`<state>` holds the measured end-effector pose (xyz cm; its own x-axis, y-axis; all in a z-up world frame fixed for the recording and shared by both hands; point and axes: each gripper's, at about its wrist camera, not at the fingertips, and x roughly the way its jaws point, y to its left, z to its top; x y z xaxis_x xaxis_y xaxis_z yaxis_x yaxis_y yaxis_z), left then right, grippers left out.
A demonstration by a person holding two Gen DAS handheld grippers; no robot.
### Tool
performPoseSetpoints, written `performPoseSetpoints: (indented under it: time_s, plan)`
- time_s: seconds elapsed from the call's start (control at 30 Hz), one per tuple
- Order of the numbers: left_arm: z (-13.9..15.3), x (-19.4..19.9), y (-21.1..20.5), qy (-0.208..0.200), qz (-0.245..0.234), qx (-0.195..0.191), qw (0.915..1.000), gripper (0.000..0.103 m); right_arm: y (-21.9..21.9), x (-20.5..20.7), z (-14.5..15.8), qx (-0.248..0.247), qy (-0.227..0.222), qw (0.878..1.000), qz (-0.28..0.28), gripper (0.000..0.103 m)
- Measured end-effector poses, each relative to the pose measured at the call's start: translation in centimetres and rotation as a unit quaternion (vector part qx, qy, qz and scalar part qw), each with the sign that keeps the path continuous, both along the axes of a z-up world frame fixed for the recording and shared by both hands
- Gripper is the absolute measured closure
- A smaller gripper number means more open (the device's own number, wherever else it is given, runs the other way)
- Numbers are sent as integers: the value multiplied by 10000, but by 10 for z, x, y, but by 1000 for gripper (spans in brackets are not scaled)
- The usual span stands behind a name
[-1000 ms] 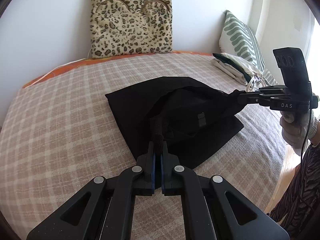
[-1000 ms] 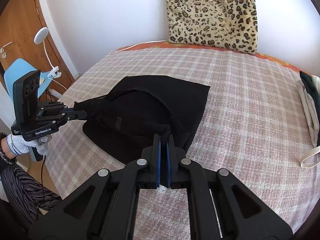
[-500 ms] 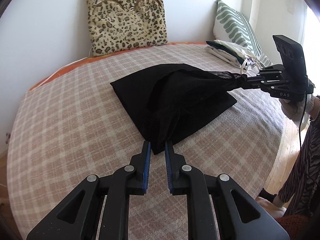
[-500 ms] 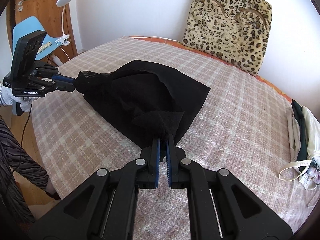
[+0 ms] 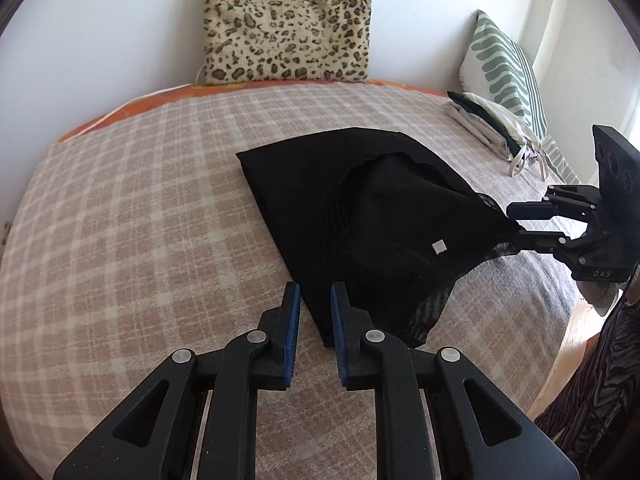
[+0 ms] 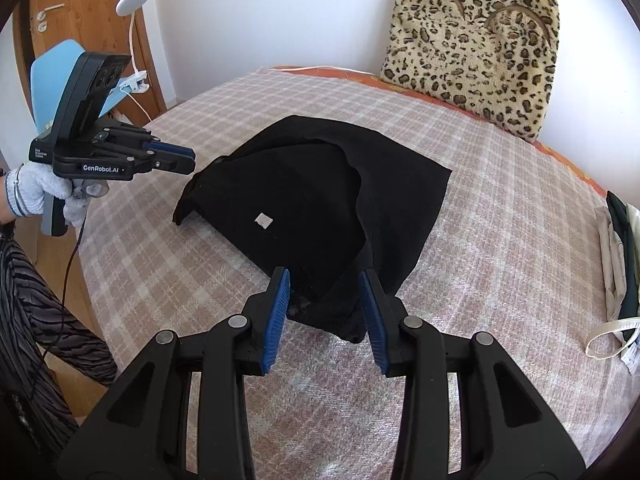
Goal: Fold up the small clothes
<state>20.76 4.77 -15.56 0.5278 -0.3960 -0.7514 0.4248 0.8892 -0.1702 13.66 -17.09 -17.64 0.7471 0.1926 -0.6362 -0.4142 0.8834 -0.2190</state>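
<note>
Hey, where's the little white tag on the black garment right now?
The white tag lies on top of the folded black garment, left of its middle in the right wrist view, on the checked blanket.

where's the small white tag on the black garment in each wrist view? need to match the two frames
Left wrist: the white tag sits right of centre on the black garment, between the open left gripper and the right gripper at the right edge.
Right wrist: the tag lies left of centre, above the open right gripper.
Shared landmark: the leopard-print cushion against the wall.
</note>
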Motion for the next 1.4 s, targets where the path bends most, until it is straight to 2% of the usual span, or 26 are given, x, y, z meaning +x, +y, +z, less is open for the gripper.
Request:
performPoseSetpoints:
  time_s: [0.1,0.2,0.27,0.3,0.43,0.6,0.67,0.7,0.83,1.17,1.27,1.4]
  plan:
    - [-4,10,6,131,178,-192,9996,89,1,4,-14,-248,274,9993,-22,65]
    - [-3,29,17,286,520,-596,9965,88,-1,3,-17,-257,341,9991,-12,65]
    - [-1,45,24,383,763,-899,9923,78,0,2,-12,-107,325,9994,24,65]
    - [-1,53,27,435,845,-1037,9901,69,0,1,-8,-28,293,9996,35,65]
    - [-8,80,29,682,1087,-1349,9825,68,-1,2,3,217,187,9996,31,65]
    - [-17,92,17,695,1011,-1184,9854,71,3,3,4,320,117,9994,80,65]
    - [-15,91,12,584,916,-1108,9879,81,8,3,3,263,73,9995,126,65]
    - [-15,92,9,533,897,-994,9896,93,10,4,1,246,94,9995,171,65]
    - [-14,92,2,387,798,-828,9926,101,15,15,-8,33,162,9997,163,65]
    - [1,103,13,38,1040,-734,9919,102,5,27,-19,14,383,9993,14,65]
    - [-9,105,7,429,963,-623,9925,102,7,30,-25,-212,425,9989,-17,65]
    - [-6,90,5,340,1093,-314,9929,94,2,30,-23,-240,456,9987,-48,65]
